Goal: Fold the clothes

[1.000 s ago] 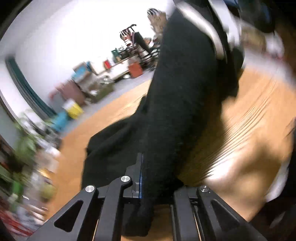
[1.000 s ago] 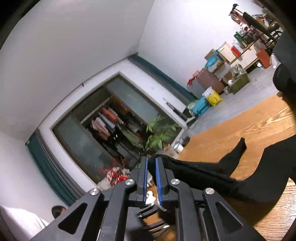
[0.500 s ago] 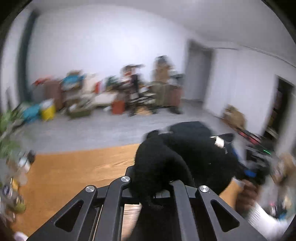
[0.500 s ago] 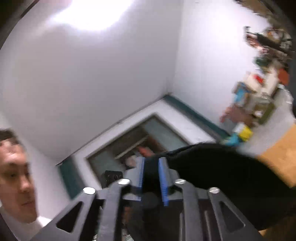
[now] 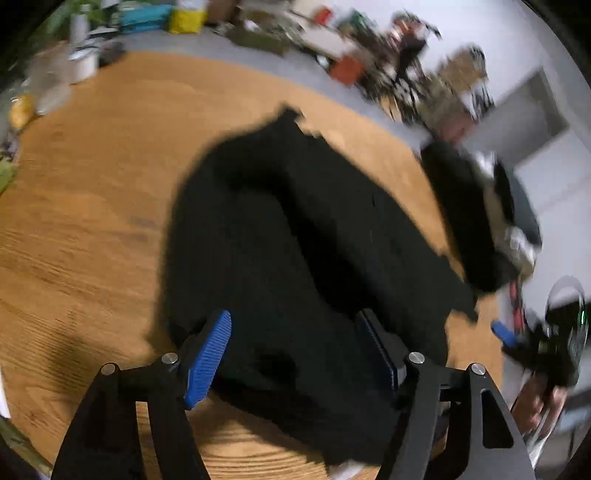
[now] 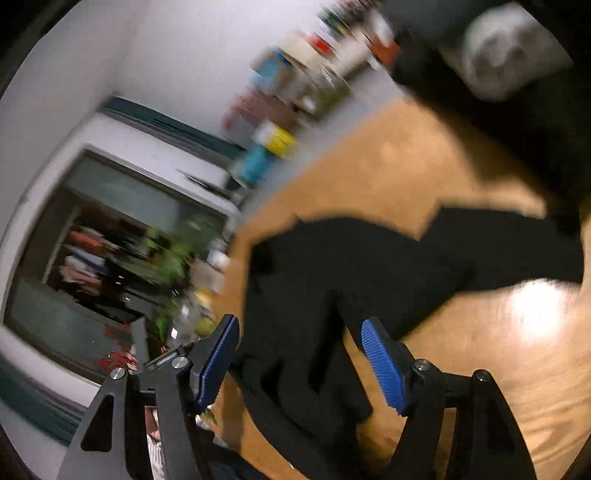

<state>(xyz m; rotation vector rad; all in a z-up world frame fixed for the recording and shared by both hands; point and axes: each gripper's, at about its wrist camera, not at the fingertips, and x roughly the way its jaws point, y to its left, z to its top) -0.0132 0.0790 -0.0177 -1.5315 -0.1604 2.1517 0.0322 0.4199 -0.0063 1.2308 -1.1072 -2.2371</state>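
A black garment (image 5: 295, 240) lies spread on the wooden table (image 5: 92, 192), motion-blurred in both views. In the left wrist view its long axis runs from the near edge, between the fingers, diagonally up toward the far side, where a narrow corner pokes out. A second dark heap of clothing (image 5: 476, 210) sits at the table's right edge, just beside the garment. Beyond the table the room is cluttered with boxes, a yellow bin (image 5: 186, 16) and plants, all too blurred to read any writing. The left gripper (image 5: 295, 354) hangs over the cloth with its blue pads spread wide, grasping nothing. The right gripper (image 6: 301, 360) is likewise spread apart above the garment's near folds, released, with a dark window (image 6: 92, 258) off to its left.
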